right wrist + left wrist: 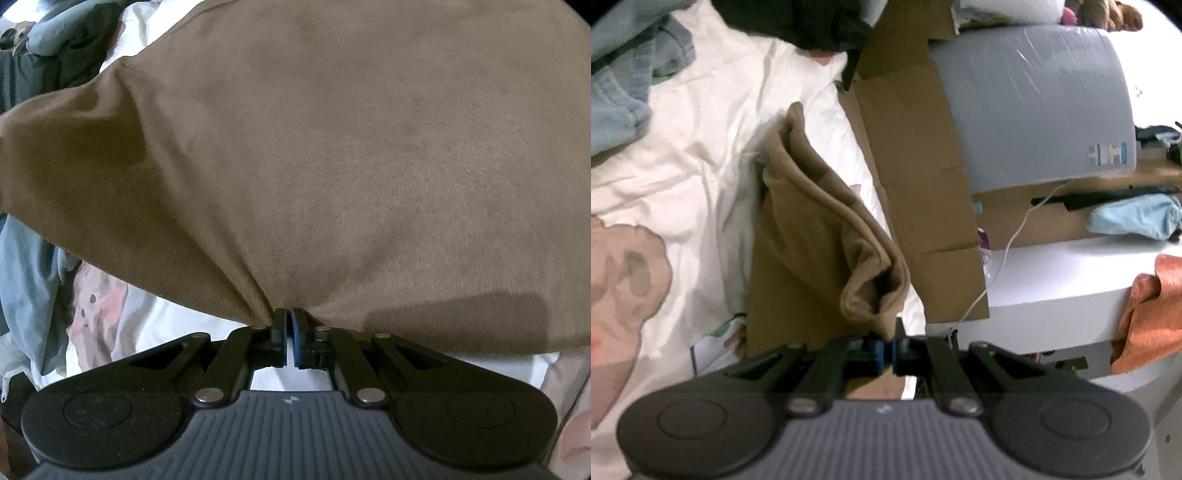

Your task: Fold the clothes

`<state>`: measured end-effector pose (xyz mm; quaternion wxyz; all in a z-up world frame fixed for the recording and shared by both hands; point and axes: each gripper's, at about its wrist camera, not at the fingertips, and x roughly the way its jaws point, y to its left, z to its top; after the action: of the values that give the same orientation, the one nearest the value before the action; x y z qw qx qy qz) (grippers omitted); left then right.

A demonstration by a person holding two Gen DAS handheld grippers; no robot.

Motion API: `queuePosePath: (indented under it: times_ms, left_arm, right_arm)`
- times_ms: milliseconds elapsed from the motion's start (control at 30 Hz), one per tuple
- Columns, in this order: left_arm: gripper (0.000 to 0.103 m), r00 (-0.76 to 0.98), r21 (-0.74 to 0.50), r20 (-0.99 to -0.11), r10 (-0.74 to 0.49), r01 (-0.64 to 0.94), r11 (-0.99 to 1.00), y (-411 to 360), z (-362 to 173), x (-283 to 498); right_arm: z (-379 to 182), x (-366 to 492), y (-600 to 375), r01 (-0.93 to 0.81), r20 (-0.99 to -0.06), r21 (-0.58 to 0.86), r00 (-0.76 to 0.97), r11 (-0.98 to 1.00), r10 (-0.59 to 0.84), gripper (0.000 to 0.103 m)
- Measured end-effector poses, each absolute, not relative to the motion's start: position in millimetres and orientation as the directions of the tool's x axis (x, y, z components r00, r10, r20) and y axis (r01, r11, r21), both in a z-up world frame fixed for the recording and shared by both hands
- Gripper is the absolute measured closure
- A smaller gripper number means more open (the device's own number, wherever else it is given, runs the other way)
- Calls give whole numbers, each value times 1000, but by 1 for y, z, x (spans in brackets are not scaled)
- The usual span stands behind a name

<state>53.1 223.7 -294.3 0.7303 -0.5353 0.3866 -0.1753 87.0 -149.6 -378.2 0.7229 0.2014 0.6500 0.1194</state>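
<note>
A brown garment (816, 236) hangs in folds above the white bed sheet (701, 155). My left gripper (886, 350) is shut on a bunched corner of it at the near end. In the right wrist view the same brown garment (332, 147) fills most of the frame, stretched flat. My right gripper (290, 325) is shut on its near edge, and the cloth puckers at the jaws.
Grey-blue clothes (624, 85) and a dark garment (812, 22) lie at the far side of the bed. Cardboard (916, 184) and a grey wrapped slab (1034, 103) stand to the right. An orange cloth (1148, 314) hangs off a white surface (1052, 273). A printed sheet (103, 306) lies under the garment.
</note>
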Motion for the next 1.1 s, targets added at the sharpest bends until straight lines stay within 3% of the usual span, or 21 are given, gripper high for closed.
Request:
queuePosePath:
  times_ms: [600,800,833,933,1100]
  left_arm:
    - [99,574,-912,-369,-731,-72,403,175,-278,77]
    - [99,572,-906,-386,-724,-88,413,175,-280,79]
    - [99,573,-906,-388,-722,-93,413,176,-281,79]
    - [99,574,-904,-396,-717,-107,413,177,-282,80]
    - [99,569,-899,-412,-711,-130,417,177,-282,80]
  right_arm:
    - [-392,95,-170,159,-850,527,98,835,518,97]
    - [-357,94,-169,25,-867,476,178,879,465,94]
    - [-349,94,-169,-3,-866,467,202,884,458,91]
    - [-321,94,-164,-101,-848,432,294,896,442,66]
    - [-280,101,-145,-237,-798,390,396,890,455,60]
